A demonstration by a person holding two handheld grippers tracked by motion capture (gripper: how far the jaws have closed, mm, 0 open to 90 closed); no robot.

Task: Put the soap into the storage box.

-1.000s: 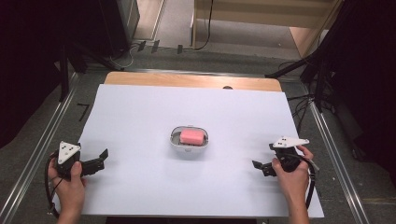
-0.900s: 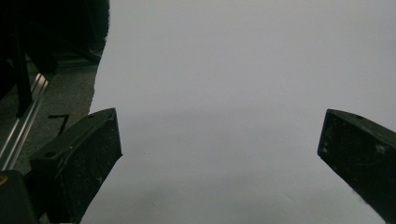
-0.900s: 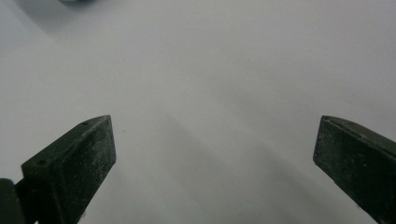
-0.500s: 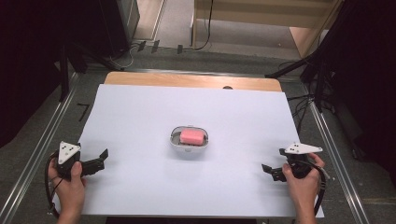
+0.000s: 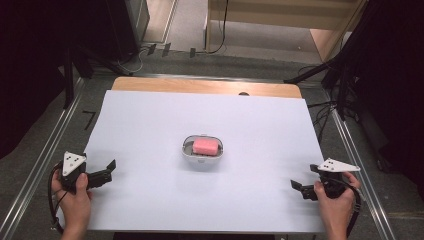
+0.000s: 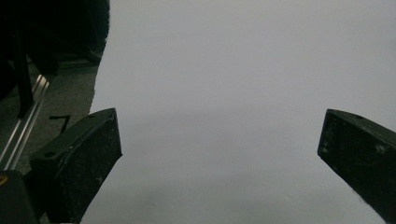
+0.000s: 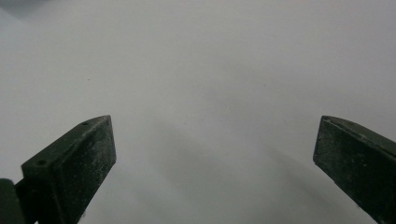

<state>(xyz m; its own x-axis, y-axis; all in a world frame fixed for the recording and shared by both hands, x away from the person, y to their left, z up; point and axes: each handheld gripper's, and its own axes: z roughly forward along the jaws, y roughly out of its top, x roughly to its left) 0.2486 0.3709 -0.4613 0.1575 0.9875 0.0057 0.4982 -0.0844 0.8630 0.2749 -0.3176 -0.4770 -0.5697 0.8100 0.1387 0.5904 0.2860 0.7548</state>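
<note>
A small white bowl (image 5: 202,152) sits at the middle of the white desk (image 5: 150,120), holding one pink block (image 5: 205,146). The left claw (image 5: 107,170) and the right claw (image 5: 299,190) rest near the desk's front corners, well apart from the bowl, both spread wide and empty.

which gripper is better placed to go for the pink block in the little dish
Left, though only slightly. The left gripper sits a bit nearer the dish holding the pink block, and its open jaws angle toward it. The right gripper, also open and empty, sits lower by the table's near right corner.
</note>
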